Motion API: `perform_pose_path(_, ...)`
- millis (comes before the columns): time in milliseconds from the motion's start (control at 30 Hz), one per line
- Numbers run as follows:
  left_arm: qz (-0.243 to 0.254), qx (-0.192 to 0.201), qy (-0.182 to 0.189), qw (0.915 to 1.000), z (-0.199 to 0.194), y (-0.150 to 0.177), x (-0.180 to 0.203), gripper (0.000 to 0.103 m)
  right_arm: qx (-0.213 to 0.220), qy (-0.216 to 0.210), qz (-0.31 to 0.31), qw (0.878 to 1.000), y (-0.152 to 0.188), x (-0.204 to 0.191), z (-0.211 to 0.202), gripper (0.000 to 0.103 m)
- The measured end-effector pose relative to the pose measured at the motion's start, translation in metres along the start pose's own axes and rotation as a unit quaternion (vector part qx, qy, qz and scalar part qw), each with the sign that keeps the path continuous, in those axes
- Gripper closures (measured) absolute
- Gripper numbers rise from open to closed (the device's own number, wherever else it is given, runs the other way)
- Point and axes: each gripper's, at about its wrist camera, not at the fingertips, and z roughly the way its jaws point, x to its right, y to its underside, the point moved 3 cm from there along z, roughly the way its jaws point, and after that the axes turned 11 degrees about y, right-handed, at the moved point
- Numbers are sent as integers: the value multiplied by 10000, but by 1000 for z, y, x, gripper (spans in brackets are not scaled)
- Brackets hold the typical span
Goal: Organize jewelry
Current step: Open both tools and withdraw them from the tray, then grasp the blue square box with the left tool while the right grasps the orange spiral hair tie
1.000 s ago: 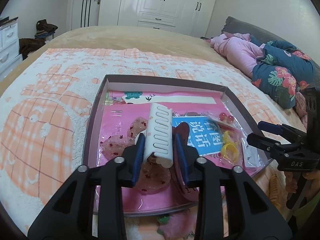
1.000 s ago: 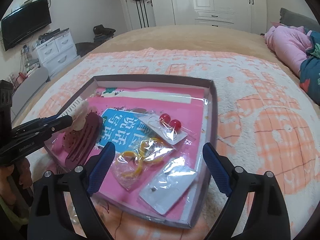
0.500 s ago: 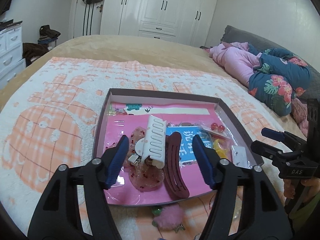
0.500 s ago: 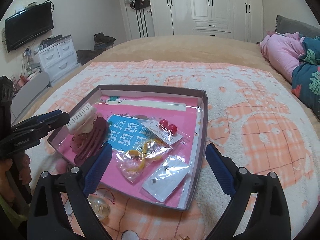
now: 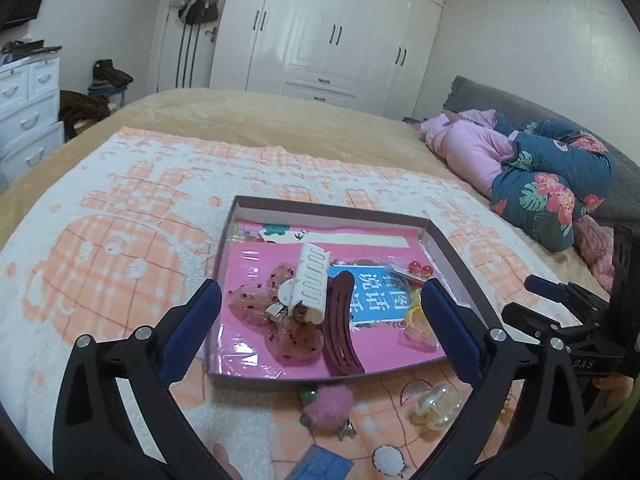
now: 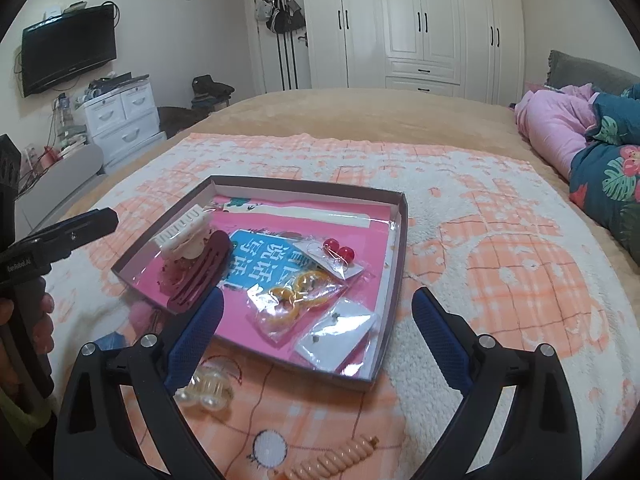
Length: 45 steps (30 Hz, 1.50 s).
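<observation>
Left tongs (image 5: 320,328): spread wide, holding nothing, above the tray's near edge.
White claw clip (image 5: 314,292): inside the tray (image 5: 332,210), left part, leaning on the maroon clip (image 5: 342,320).
Right tongs (image 6: 316,332): spread wide, holding nothing, over the tray's near right corner.

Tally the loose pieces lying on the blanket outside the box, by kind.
Clear claw clip: 1
Pink pom-pom charm: 1
Peach twisted hair clip: 1
Blue packet, partly hidden: 1
Total: 4
</observation>
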Motion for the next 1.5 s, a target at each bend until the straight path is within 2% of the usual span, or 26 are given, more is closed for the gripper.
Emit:
perform_pose_path(467,194,245,-41,9995,-35,14,20,12,90,-47,-166,9998,28,-9,-35,8)
perform_pose_path(1100,410,107,-110,9990,-53,41,33,12,54,-54,-239,9997,54,-19,-58,8)
perform_pose_path(1500,512,-27,-198,9985,-56,57,34,12,16,120,-6,9999,65,-10,-63,8)
